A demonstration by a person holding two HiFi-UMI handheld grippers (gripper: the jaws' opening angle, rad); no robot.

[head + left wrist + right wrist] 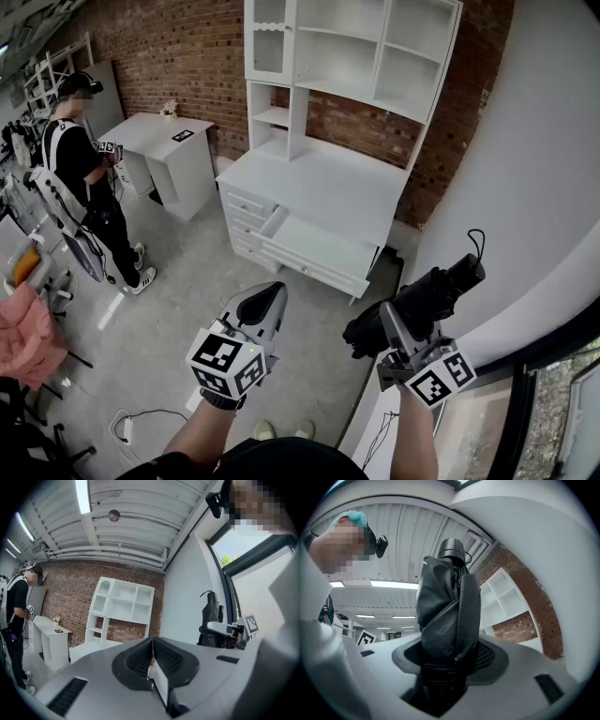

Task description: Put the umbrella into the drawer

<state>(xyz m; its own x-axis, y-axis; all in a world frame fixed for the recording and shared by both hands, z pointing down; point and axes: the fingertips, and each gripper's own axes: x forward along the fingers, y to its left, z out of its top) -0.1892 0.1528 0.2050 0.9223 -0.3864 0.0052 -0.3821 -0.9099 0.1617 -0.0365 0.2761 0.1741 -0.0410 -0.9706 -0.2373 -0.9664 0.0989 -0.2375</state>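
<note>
A folded black umbrella (424, 302) with a wrist loop is clamped in my right gripper (398, 330), at the lower right of the head view; its handle end points up and right. In the right gripper view the umbrella (447, 620) fills the space between the jaws and stands up past them. My left gripper (264, 305) is shut with nothing in it, held at the lower middle, its jaws (152, 660) pressed together. The white cabinet's open drawer (319, 246) lies ahead, beyond both grippers. From the left gripper view the umbrella (212, 620) shows at the right.
The white cabinet with its shelf unit (337, 122) stands against a brick wall. A person (84, 178) stands at the left by a small white desk (164, 150). A curved white wall (534, 187) runs along the right. Cables (141, 422) lie on the grey floor.
</note>
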